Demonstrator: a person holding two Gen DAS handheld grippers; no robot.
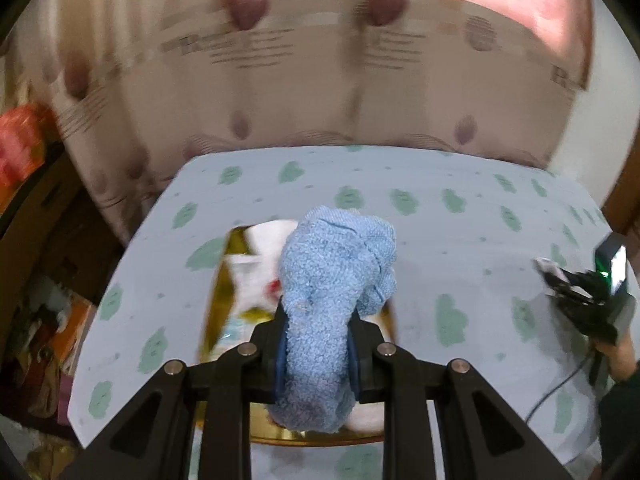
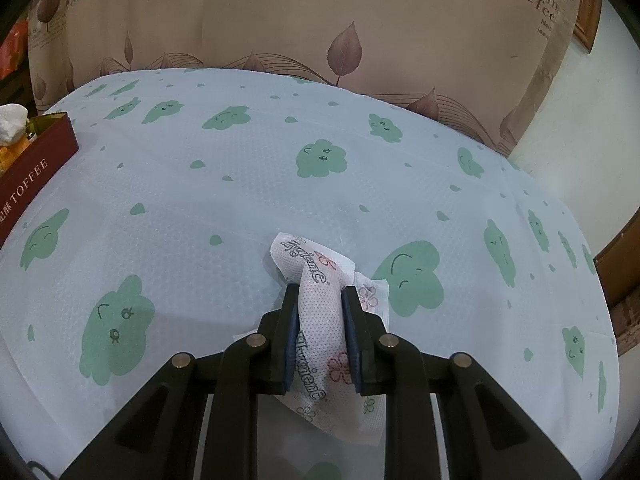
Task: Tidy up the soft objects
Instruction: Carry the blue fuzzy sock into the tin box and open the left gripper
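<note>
My left gripper (image 1: 318, 312) is shut on a bunched light blue towel (image 1: 336, 272) and holds it above an open box with a gold inside (image 1: 216, 300). White soft items (image 1: 260, 264) lie in that box, partly hidden by the towel. My right gripper (image 2: 320, 292) is shut on a white tissue pack (image 2: 316, 280) printed with "Hygiene" and red flowers, just above the tablecloth. The right gripper also shows in the left wrist view (image 1: 576, 284) at the right edge. The box's dark red side marked "TOFFEE" (image 2: 32, 184) shows at the left of the right wrist view.
The table carries a pale blue cloth with green cloud prints (image 2: 320, 156). A beige curtain with leaf prints (image 2: 344, 48) hangs behind it. Cluttered goods (image 1: 40, 320) sit beyond the table's left edge. A cable (image 1: 560, 388) trails from the right gripper.
</note>
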